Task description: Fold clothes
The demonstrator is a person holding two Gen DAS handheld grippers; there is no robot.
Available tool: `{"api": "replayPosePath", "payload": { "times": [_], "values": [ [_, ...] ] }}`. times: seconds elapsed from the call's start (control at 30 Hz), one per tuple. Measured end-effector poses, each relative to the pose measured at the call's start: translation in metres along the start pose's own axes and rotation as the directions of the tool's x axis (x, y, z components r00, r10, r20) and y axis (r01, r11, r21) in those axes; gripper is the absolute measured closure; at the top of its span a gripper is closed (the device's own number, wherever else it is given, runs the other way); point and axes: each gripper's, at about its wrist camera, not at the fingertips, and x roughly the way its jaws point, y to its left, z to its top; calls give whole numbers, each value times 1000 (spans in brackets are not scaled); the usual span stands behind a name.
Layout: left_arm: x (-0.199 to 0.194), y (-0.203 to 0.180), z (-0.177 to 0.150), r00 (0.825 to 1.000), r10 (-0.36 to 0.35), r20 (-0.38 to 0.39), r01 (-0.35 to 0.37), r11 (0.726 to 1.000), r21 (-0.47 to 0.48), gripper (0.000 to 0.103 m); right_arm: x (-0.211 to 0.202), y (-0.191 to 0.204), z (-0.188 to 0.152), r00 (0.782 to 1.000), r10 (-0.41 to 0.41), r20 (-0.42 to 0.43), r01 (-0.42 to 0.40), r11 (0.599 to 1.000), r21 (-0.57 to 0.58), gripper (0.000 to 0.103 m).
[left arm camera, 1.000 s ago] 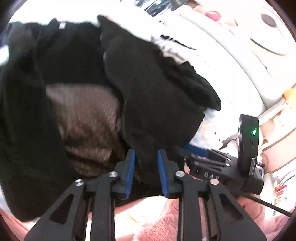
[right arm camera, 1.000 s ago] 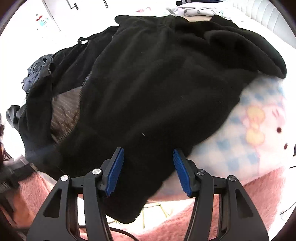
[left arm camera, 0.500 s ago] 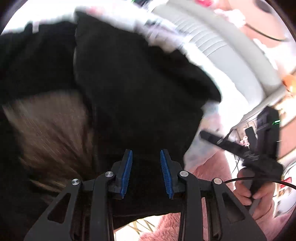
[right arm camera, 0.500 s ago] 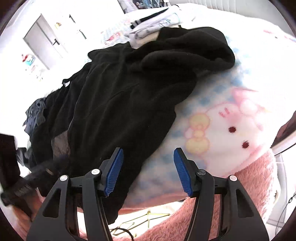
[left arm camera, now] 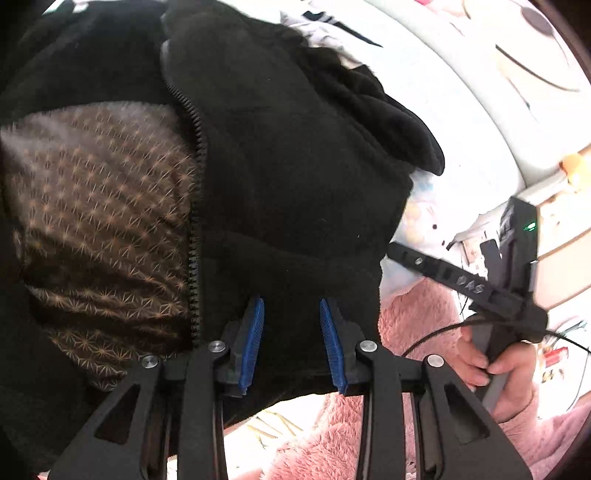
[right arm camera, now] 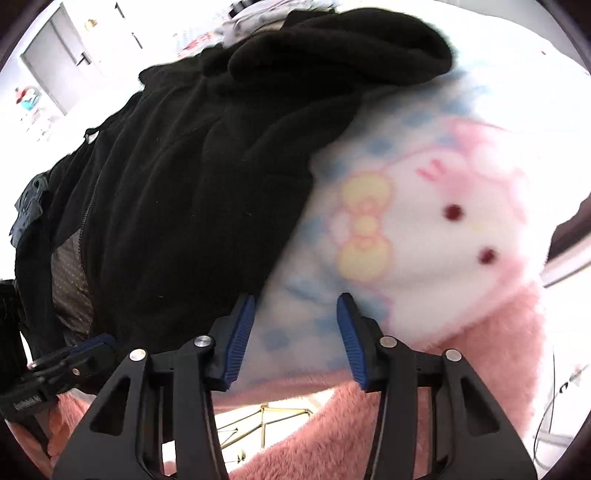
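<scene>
Cartoon blanket (right arm camera: 424,221) underlies black jacket (left arm camera: 295,184); right claw (right arm camera: 295,332) closing, empty.

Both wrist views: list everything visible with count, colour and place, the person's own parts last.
jacket: one, black fleece with brown patterned lining, spread over the blanket, zip open.
blanket: one, white and blue with a pink cartoon face, under the jacket.
clothes: a white pile, count unclear, beyond the jacket.
sleeve: pink fluffy, bottom of both views.
left gripper: black with blue pads, jaws apart over the jacket's hem.
right gripper: black with blue pads, jaws closing over bare blanket, nothing held.
hand: one, holding the right gripper's handle.
</scene>
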Motion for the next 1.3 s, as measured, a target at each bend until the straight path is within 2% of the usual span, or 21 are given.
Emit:
{"api": "replayPosePath", "payload": {
  "times": [0.1, 0.13, 0.2, 0.27, 0.33, 0.37, 0.43, 0.53, 0.57, 0.6, 0.63, 0.77, 0.8, 0.93, 1.03, 1.1, 1.17, 1.23, 1.27, 1.3],
  "values": [
    [-16, -12, 7, 998, 21, 63, -24, 999, 45, 66, -21, 19, 5, 990, 136, 44, -134, 990, -45, 53],
    [-19, -13, 9, 997, 30, 68, -33, 998, 47, 64, -25, 29, 7, 986, 159, 49, -155, 985, -79, 52],
    [-21, -10, 12, 997, 54, 57, -56, 998, 38, 62, -26, 50, 10, 982, 185, 45, -177, 973, -148, 51],
    [-16, -4, 8, 995, 95, 25, -96, 995, 12, 62, -17, 68, 9, 980, 198, 2, -194, 961, -196, 51],
    [-31, -2, -1, 991, 123, 59, -123, 992, 0, 62, -9, 76, 4, 978, 201, -49, -207, 956, -210, 51],
    [-42, 0, -5, 986, 142, 87, -142, 990, -5, 62, -7, 81, 0, 976, 207, -62, -215, 952, -220, 51],
    [-68, 5, -15, 966, 204, 160, -200, 979, -42, 61, -7, 92, -8, 971, 226, -74, -237, 938, -253, 49],
    [-111, 30, -30, 928, 268, 259, -231, 959, -165, 53, -18, 112, -16, 962, 262, -81, -274, 907, -320, 48],
    [-124, 40, -35, 923, 265, 279, -213, 955, -204, 48, -21, 115, -18, 956, 280, -88, -293, 894, -340, 48],
    [-133, 49, -40, 932, 230, 280, -176, 962, -207, 45, -24, 114, -20, 952, 291, -93, -305, 883, -357, 48],
    [-139, 55, -43, 932, 229, 282, -170, 960, -221, 44, -27, 118, -23, 948, 303, -101, -319, 871, -374, 48],
    [-154, 74, -54, 911, 290, 294, -196, 930, -310, 41, -26, 150, -38, 928, 340, -153, -373, 820, -434, 46],
    [-155, 79, -55, 912, 289, 290, -191, 927, -324, 40, -25, 156, -44, 927, 337, -167, -376, 812, -447, 46],
    [-135, 95, -58, 944, 259, 205, -173, 917, -360, 39, -19, 170, -62, 931, 303, -205, -366, 794, -485, 46],
    [-130, 95, -58, 938, 288, 191, -207, 911, -356, 41, -18, 173, -68, 935, 281, -216, -352, 807, -474, 46],
    [-130, 99, -59, 930, 322, 175, -238, 895, -377, 41, -19, 169, -66, 939, 270, -212, -340, 819, -462, 46],
    [-127, 107, -62, 937, 324, 133, -248, 883, -399, 39, -21, 162, -63, 940, 269, -208, -336, 831, -444, 46],
    [-120, 111, -61, 953, 287, 92, -229, 890, -395, 39, -21, 156, -59, 943, 263, -203, -327, 844, -426, 45],
    [-119, 108, -61, 957, 276, 92, -223, 898, -380, 42, -20, 155, -57, 950, 245, -193, -305, 855, -418, 44],
    [-120, 103, -61, 958, 269, 98, -218, 907, -360, 52, -19, 153, -56, 956, 227, -187, -285, 866, -410, 43]
  ]
}}
